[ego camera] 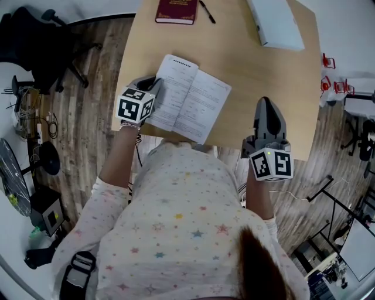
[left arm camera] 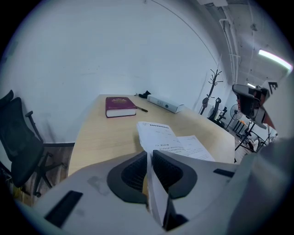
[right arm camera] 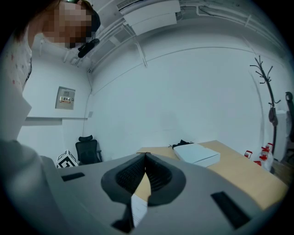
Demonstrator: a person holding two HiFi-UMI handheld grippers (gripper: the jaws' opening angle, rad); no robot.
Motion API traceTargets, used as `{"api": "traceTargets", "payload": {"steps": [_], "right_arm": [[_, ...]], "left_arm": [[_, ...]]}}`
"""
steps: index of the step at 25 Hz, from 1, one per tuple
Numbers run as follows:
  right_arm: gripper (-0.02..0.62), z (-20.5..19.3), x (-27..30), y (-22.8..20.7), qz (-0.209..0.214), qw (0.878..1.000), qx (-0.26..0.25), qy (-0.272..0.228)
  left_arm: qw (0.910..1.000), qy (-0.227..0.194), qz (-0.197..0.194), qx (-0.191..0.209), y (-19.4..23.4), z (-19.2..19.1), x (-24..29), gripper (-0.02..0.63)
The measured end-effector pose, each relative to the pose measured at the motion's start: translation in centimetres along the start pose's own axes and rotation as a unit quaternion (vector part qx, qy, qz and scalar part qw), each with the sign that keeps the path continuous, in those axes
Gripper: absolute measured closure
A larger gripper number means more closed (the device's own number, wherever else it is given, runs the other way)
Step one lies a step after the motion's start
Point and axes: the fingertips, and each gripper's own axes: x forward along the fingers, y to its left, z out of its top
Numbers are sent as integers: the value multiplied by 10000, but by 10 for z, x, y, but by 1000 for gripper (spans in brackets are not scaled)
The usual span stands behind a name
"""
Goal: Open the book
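A thin white book (ego camera: 190, 96) lies open on the wooden table (ego camera: 258, 76), printed pages up, near the front edge. My left gripper (ego camera: 157, 86) is at its left edge, shut on the left-hand page. In the left gripper view that white page runs edge-on between the pads of my left gripper (left arm camera: 149, 157), and the rest of the open book (left arm camera: 177, 142) lies flat beyond. My right gripper (ego camera: 265, 104) rests shut and empty over the table, to the right of the book and apart from it. In its own view the jaws of my right gripper (right arm camera: 145, 158) meet.
A shut maroon book (ego camera: 176, 10) with a pen (ego camera: 206, 12) beside it lies at the table's far edge. A white box (ego camera: 275, 22) sits at the far right. An office chair (ego camera: 35, 41) stands left of the table. A coat stand (left arm camera: 212, 89) is at the back.
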Motion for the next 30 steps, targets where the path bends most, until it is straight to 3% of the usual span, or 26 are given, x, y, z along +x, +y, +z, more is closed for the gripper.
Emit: {"api": "traceTargets", "payload": {"steps": [19, 30], "right_arm": [[595, -6, 0, 2, -193, 9998, 16, 5], [594, -9, -4, 1, -399, 9992, 25, 63]], "left_arm": [[9994, 69, 317, -77, 46, 2, 0, 565], [9981, 268, 506, 238, 64, -1, 12, 561]]}}
